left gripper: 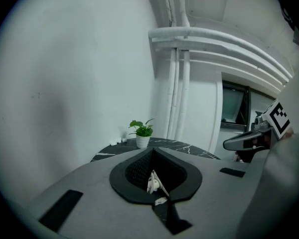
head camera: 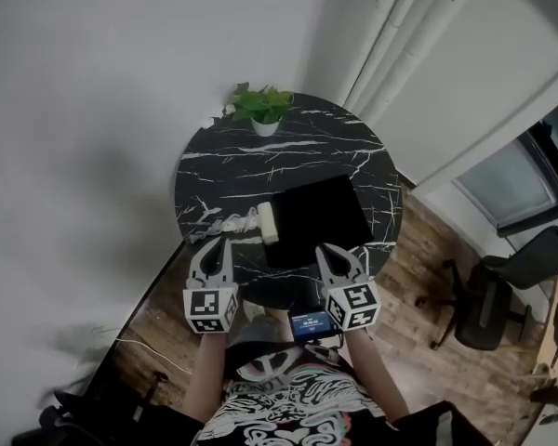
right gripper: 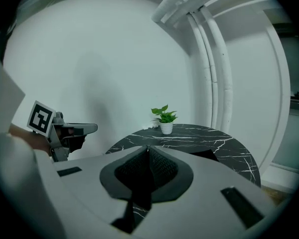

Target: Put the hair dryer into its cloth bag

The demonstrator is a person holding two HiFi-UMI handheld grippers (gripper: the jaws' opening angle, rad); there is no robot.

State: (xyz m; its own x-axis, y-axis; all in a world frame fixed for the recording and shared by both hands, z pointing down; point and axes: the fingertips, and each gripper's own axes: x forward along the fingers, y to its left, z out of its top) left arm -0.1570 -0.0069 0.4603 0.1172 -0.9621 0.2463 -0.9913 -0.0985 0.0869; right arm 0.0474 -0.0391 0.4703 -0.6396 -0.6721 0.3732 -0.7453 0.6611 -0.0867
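Observation:
A white hair dryer (head camera: pixel 268 222) lies on the round black marble table (head camera: pixel 232 170), its cord (head camera: pixel 221 223) trailing left. Touching its right side lies the flat black cloth bag (head camera: pixel 316 218). My left gripper (head camera: pixel 216 242) hovers shut and empty at the table's near edge, just short of the cord. The right gripper (head camera: pixel 325 247) is shut and empty over the bag's near edge. In the left gripper view the shut jaws (left gripper: pixel 153 148) point along the table, and a bit of the dryer (left gripper: pixel 152 182) shows through the gap beneath them. The right gripper view shows its shut jaws (right gripper: pixel 148 147) and a corner of the bag (right gripper: pixel 204 155).
A small potted plant (head camera: pixel 263 108) stands at the table's far edge, close to the white wall and pipes (head camera: pixel 391 35). An office chair (head camera: pixel 488 295) stands on the wooden floor at the right. A cable (head camera: pixel 139 347) lies on the floor at the left.

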